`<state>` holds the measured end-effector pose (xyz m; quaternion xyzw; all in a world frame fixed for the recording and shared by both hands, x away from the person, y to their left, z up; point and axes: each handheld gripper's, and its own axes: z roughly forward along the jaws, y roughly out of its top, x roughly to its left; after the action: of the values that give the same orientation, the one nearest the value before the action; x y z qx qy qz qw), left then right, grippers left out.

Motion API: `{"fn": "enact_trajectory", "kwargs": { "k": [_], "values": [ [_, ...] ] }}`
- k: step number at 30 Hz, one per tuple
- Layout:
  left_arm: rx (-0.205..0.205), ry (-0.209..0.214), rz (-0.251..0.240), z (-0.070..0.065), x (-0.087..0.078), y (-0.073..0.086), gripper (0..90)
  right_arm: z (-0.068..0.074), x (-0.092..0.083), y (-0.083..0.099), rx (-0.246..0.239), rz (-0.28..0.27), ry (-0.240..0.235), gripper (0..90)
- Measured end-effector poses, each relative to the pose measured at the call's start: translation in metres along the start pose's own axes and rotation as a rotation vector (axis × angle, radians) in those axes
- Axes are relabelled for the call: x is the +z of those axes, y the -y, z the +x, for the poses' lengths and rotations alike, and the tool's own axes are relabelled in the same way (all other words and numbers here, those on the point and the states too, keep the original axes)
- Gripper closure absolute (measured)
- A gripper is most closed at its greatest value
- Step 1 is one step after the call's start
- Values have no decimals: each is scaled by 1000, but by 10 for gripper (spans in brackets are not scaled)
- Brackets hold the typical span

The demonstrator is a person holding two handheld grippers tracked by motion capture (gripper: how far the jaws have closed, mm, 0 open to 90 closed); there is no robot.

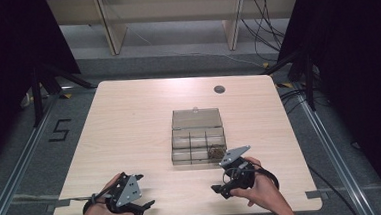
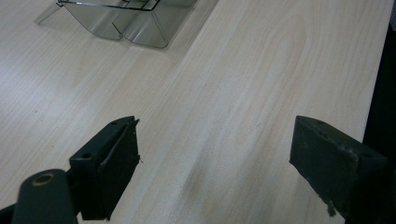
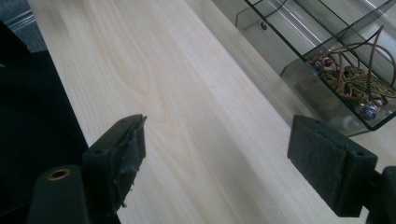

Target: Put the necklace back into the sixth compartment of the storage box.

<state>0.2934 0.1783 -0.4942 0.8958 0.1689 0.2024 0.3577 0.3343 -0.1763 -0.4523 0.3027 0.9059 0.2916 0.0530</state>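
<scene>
Clear compartment box, lid open, sits mid-table with its long axis running away from the person; beaded jewellery in near-right cell lies just ahead of the right gripper, nearer than the left gripper; both sets of jaws apart, empty.

From my high view the table is evenly lit from above, with a washed-out bright band along its far edge; surroundings fall into near black at both sides. Shadows under the hands are soft and short. That view is low-res and slightly soft. My gripper views are sharper on the wood grain, dimmer, with a faint shadow streak. The clear box shows pale glare on its walls.
</scene>
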Motion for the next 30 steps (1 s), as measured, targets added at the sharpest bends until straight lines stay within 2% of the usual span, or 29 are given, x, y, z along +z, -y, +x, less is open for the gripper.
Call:
{"fn": "enact_trajectory", "kwargs": {
  "k": [1,2,3,5,6,7,8,9,11,12,17,18,20,22,23,25,27,28,29,30],
  "values": [
    [0,-1,-2,0,0,0,150,0,-1,0,-8,7,-5,202],
    [0,2,-2,0,0,0,150,0,2,1,-14,-12,5,201],
    [0,-1,-2,0,0,0,150,1,1,2,-2,0,-11,201],
    [2,2,5,0,0,0,150,2,2,4,1,2,13,200],
    [1,3,4,0,0,0,150,1,1,4,-19,-1,-13,200],
    [-1,2,-3,0,0,0,150,1,3,5,-27,-13,-10,200],
    [1,3,3,0,0,0,150,2,3,6,-2,5,-4,200],
    [2,3,4,0,0,0,150,2,4,7,-16,7,-22,200],
    [-1,2,-3,0,0,0,150,2,6,9,-4,-2,-2,201],
    [0,2,2,0,0,0,150,3,4,9,-3,8,-27,200],
    [3,7,18,0,-1,-1,150,1,7,13,-21,-4,-24,199],
    [0,10,17,0,-1,-1,150,2,8,15,-2,-3,-25,199],
    [-5,10,3,-1,1,0,150,3,7,16,7,11,-49,199],
    [9,3,18,0,1,0,150,3,8,17,10,16,-33,199],
    [0,0,2,-1,2,0,150,3,10,18,5,-2,-23,198],
    [1,4,3,-1,1,0,150,3,9,19,10,14,-12,198],
    [1,4,2,-1,1,0,150,4,9,21,9,7,-30,197],
    [1,8,9,-1,1,0,150,4,11,22,9,-7,-24,197],
    [1,3,4,-1,1,0,150,3,11,22,-14,-5,-34,197],
    [2,4,4,-1,1,0,150,4,10,23,-3,-1,-22,197]
  ]
}}
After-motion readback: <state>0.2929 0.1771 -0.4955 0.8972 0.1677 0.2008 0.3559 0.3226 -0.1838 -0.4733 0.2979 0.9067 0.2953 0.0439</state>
